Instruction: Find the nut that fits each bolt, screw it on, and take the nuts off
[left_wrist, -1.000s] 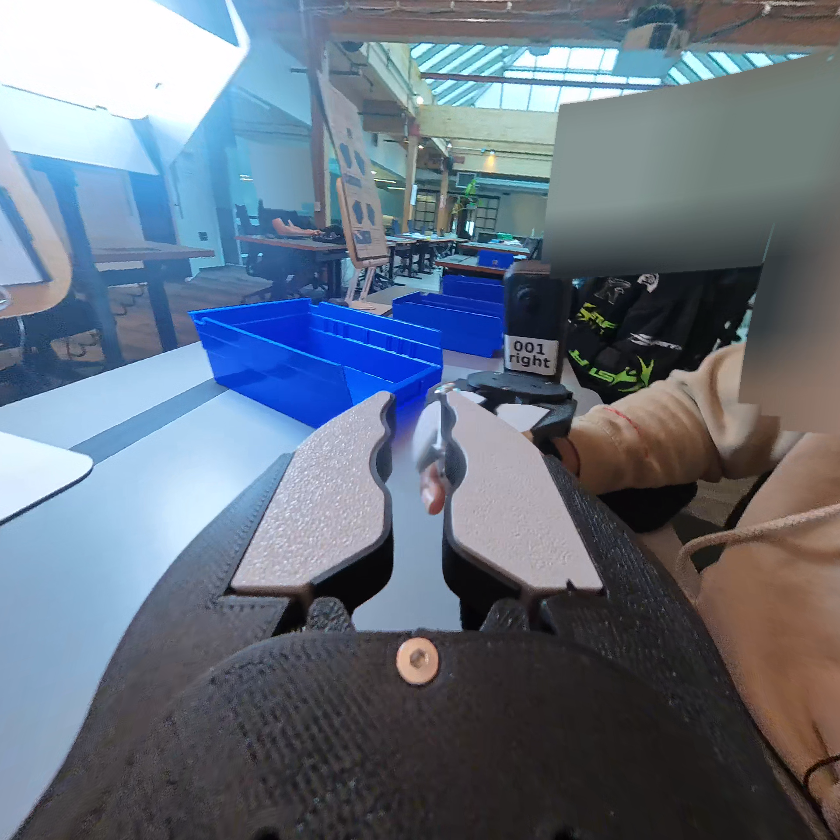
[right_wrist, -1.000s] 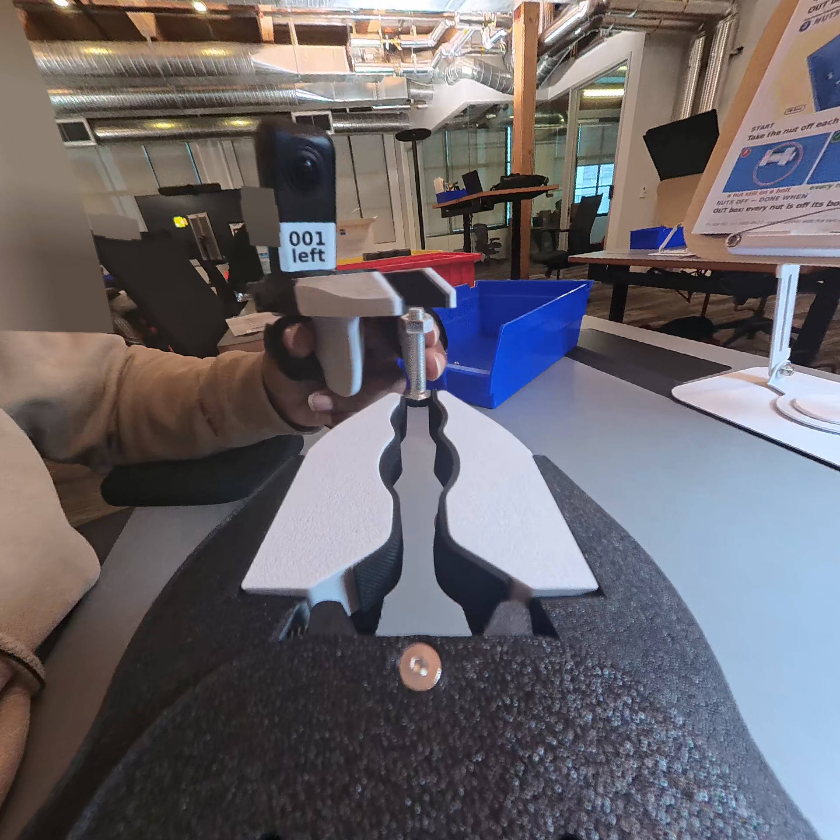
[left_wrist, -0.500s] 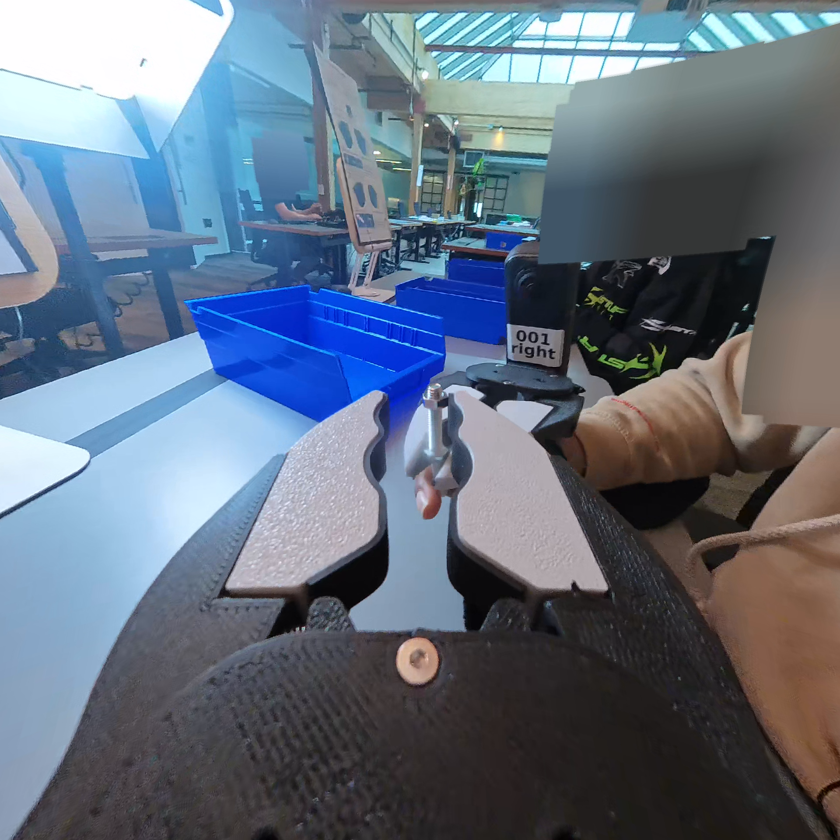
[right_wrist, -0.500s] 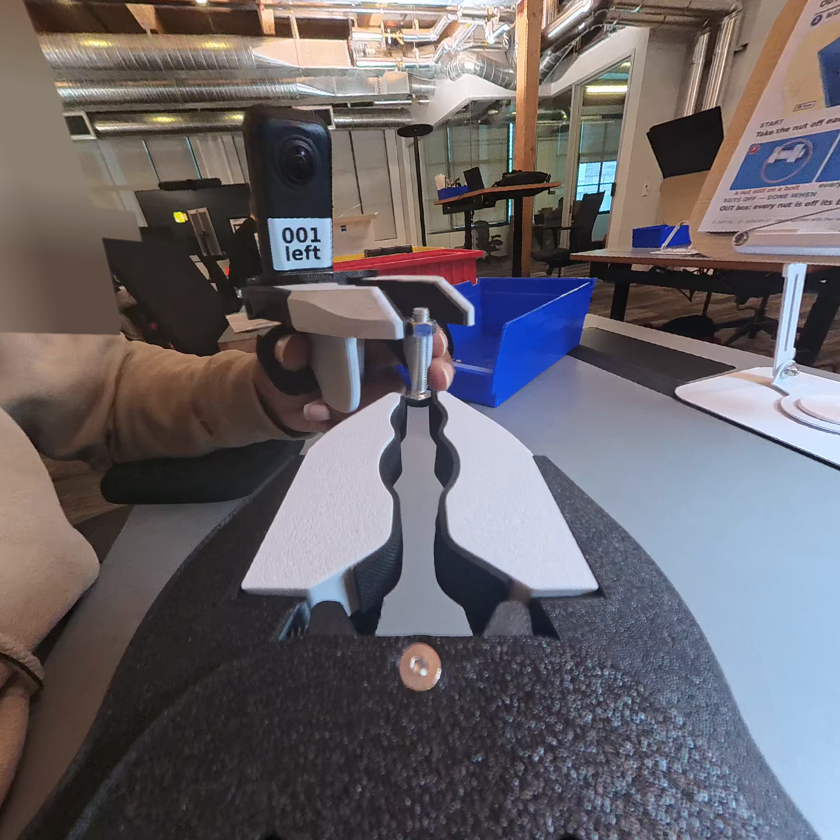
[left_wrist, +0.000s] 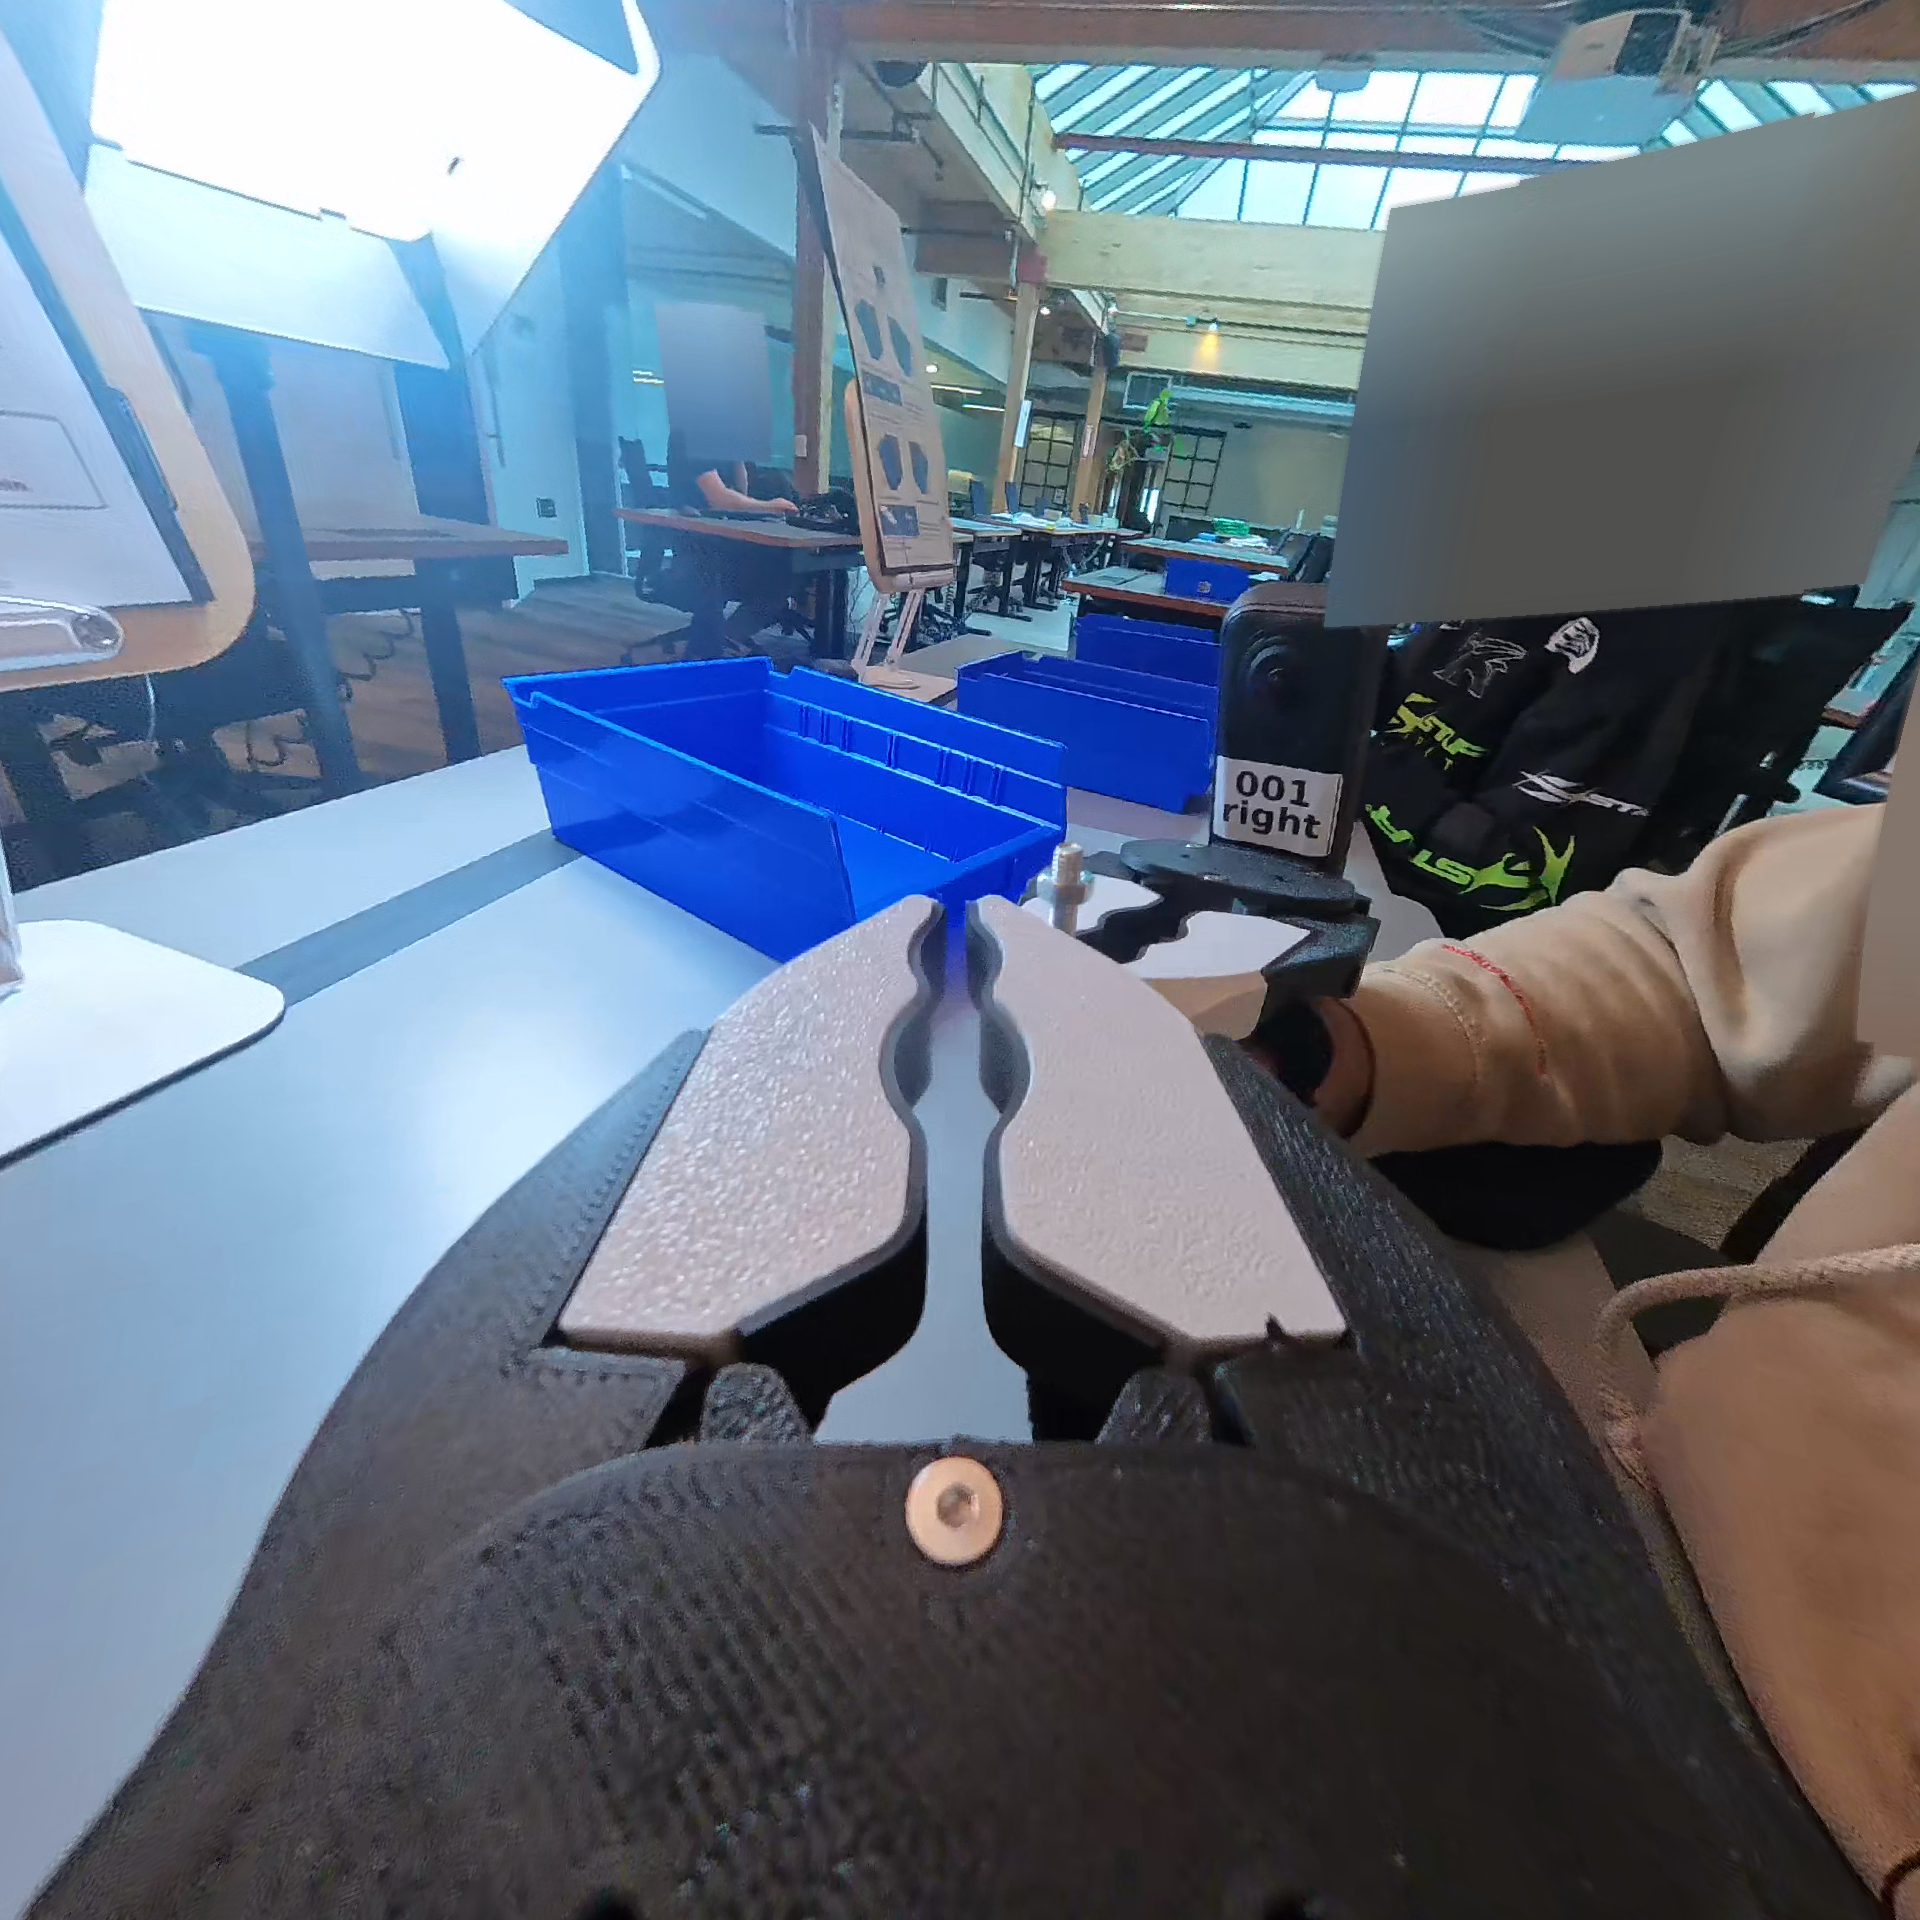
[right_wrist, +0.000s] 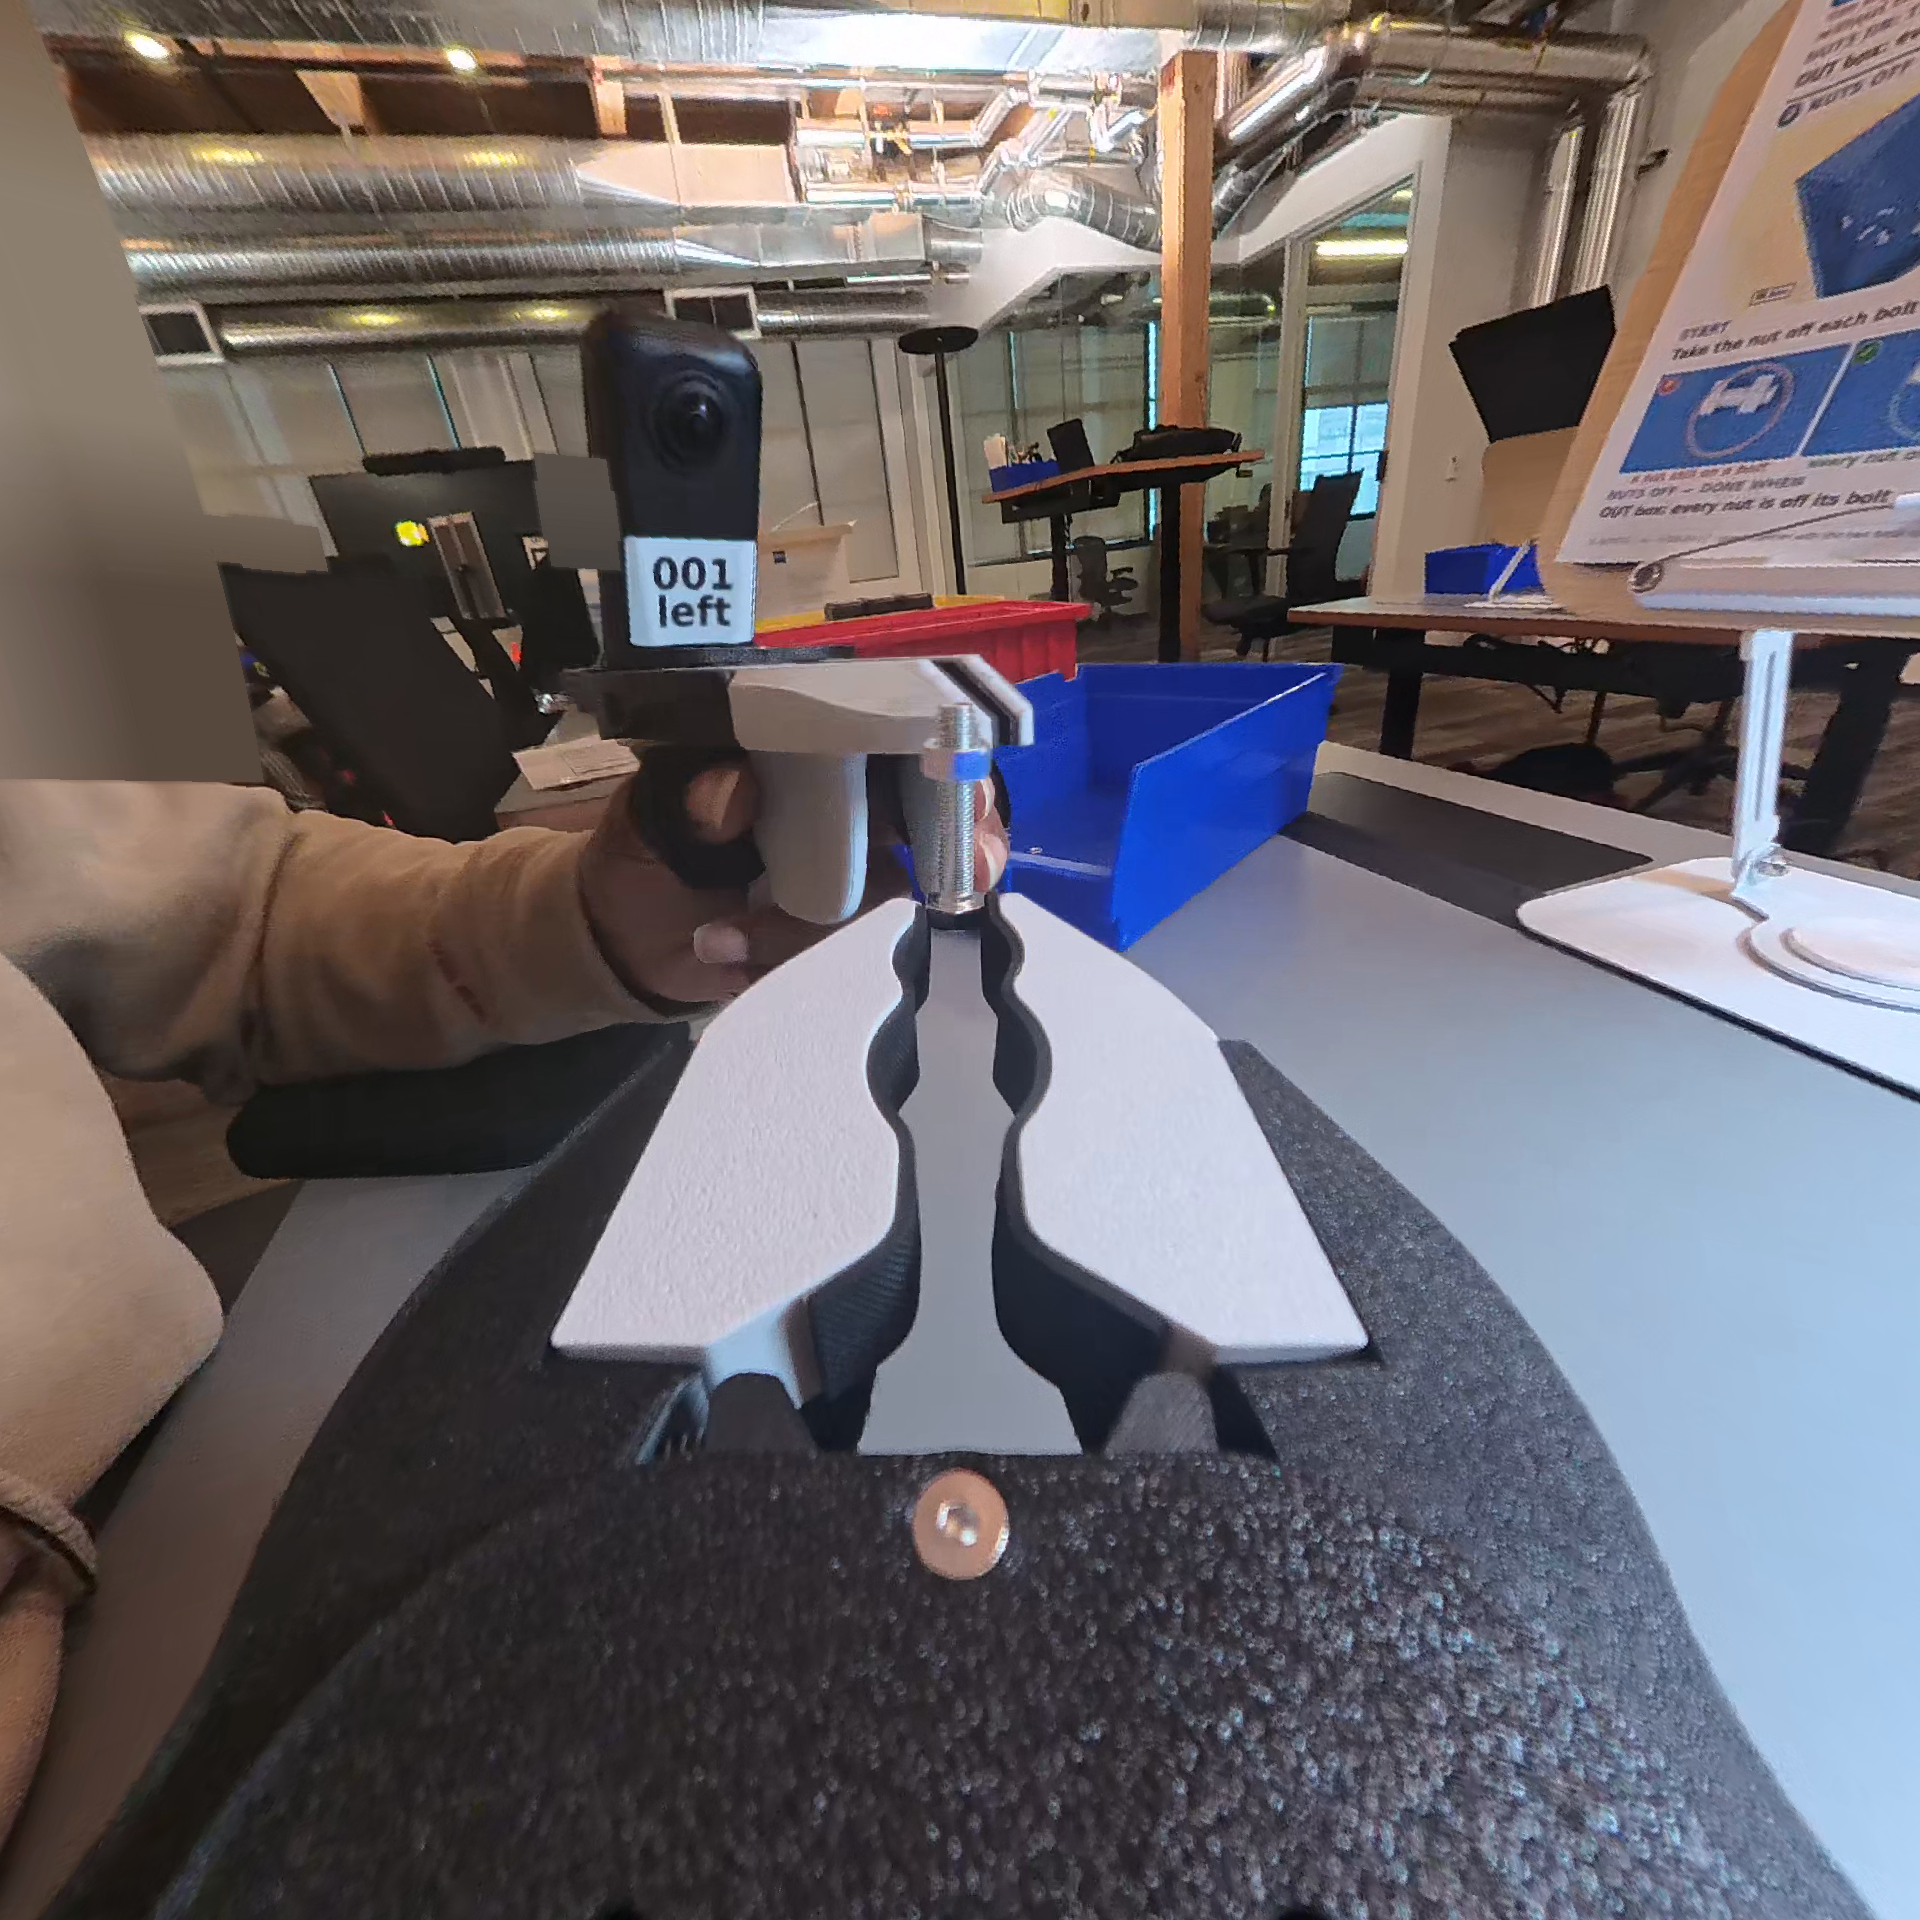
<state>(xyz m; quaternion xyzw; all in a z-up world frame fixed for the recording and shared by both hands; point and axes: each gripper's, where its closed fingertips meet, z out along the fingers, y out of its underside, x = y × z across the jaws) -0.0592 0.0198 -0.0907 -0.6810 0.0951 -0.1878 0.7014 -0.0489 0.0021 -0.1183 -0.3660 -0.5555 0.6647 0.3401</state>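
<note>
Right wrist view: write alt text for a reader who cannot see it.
The right gripper clamps the lower end of an upright threaded bolt, a nut near its top. Just behind, a hand holds the left gripper level with the bolt's tip, fingers closed and seemingly empty. A blue bin sits on the grey table.

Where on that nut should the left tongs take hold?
Across the nut's flat sides, coming in level from the side. The bolt stands upright in the right tongs, so the nut near its top is open all round.
</note>
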